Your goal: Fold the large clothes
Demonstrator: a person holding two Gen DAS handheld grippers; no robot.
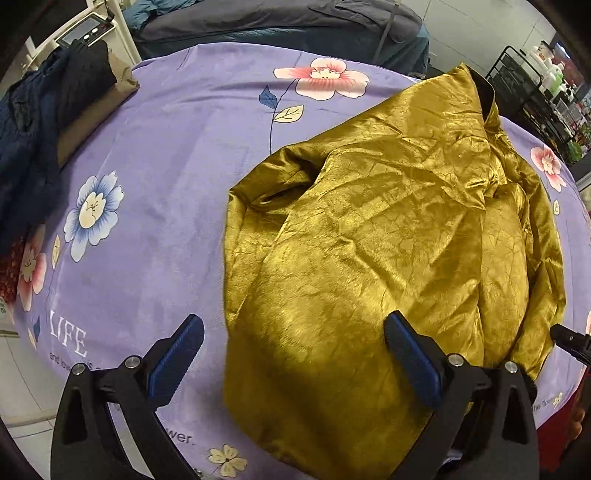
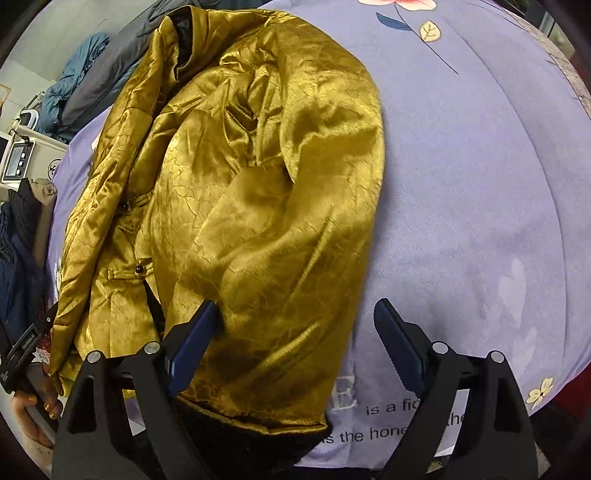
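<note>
A shiny gold satin jacket (image 1: 388, 229) with a black lining lies on the lilac flowered blanket (image 1: 155, 177), both sides folded in over its middle. My left gripper (image 1: 293, 332) is open and empty, hovering over the jacket's near hem. In the right wrist view the jacket (image 2: 251, 192) fills the left half, collar at the top, knot buttons on its left side. My right gripper (image 2: 295, 317) is open and empty over the near edge of the folded-in side, above the lilac blanket (image 2: 480, 184). The right gripper's tip also shows in the left wrist view (image 1: 570, 341).
A pile of dark navy and brown clothes (image 1: 48, 122) sits at the blanket's far left. Grey and blue bedding (image 1: 280, 22) lies beyond the far edge. A black wire rack (image 1: 535, 99) stands at the far right. A white device with a screen (image 2: 16, 160) stands at left.
</note>
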